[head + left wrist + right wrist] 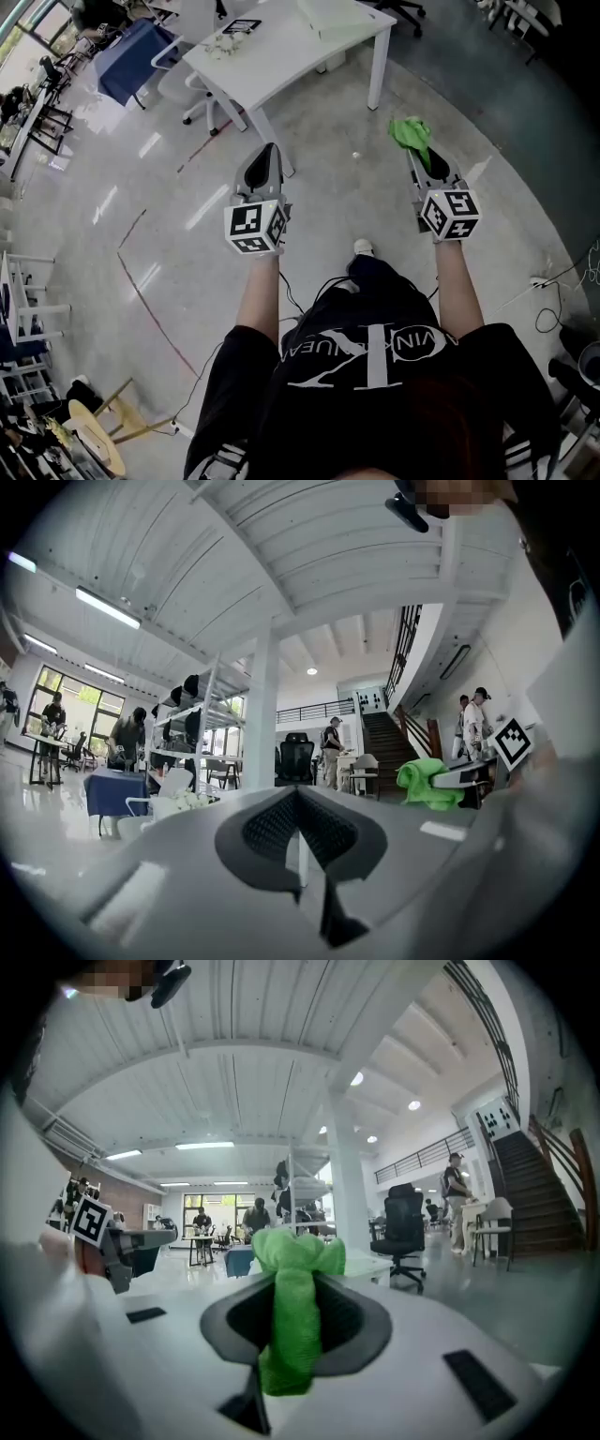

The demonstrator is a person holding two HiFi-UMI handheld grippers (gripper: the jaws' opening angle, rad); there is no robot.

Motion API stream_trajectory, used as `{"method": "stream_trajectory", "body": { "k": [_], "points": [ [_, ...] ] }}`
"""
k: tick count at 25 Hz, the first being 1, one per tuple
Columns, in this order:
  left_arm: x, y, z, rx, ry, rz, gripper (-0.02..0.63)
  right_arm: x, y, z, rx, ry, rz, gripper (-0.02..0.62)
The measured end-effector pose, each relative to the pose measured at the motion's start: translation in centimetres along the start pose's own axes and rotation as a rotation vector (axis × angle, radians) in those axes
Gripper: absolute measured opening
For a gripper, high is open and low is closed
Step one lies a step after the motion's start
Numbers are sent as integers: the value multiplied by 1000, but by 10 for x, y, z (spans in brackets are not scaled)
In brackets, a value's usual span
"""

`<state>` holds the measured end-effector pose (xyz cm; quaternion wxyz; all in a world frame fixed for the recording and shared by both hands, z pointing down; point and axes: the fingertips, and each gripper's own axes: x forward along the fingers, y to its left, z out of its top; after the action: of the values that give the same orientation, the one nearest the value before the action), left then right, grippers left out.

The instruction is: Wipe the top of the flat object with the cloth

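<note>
The cloth (410, 134) is not on any surface. It is clamped in the right gripper (415, 155), which is held level over the bare floor (169, 234), short of the near right corner of the white table (281, 56).

In the right gripper view the cloth (289, 1326) is a bright green strip pinched between the 2 jaws. Its long axis runs along the jaw seam, from the base of the jaws to their tips. There it opens into a loose bunch that spills past the tips and points the way the gripper points, toward the table. The right gripper (292, 1302) is closed on that strip, and both pads press into the fabric.

The left gripper (265, 159) is also held level, well apart from the right one, with its tip just short of the table's near left corner. In its own view the left gripper (298, 822) has its 2 jaws brought together, and nothing is caught between them. It touches nothing.

A dark flat thing (241, 26) lies near the table's far left edge. It is too small to tell what it is.
</note>
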<state>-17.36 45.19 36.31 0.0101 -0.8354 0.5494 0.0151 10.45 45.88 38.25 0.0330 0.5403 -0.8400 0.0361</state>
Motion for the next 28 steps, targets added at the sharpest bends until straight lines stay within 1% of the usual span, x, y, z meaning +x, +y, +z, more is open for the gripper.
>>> {"method": "stream_trajectory", "body": {
  "k": [6,10,14,22,28],
  "points": [
    [12,8,-2,-19,2,18,12,9,-8,0,-1,10,-6,78],
    [29,15,-8,-31,10,26,12,25,-20,0,6,7,-7,77],
    [58,25,-11,-38,20,45,12,49,-43,4,18,3,-15,77],
    [127,40,-6,-11,21,91,12,104,-105,15,31,-7,-13,78],
    [178,40,-8,-4,24,104,12,138,-141,5,51,12,3,78]
  ]
}}
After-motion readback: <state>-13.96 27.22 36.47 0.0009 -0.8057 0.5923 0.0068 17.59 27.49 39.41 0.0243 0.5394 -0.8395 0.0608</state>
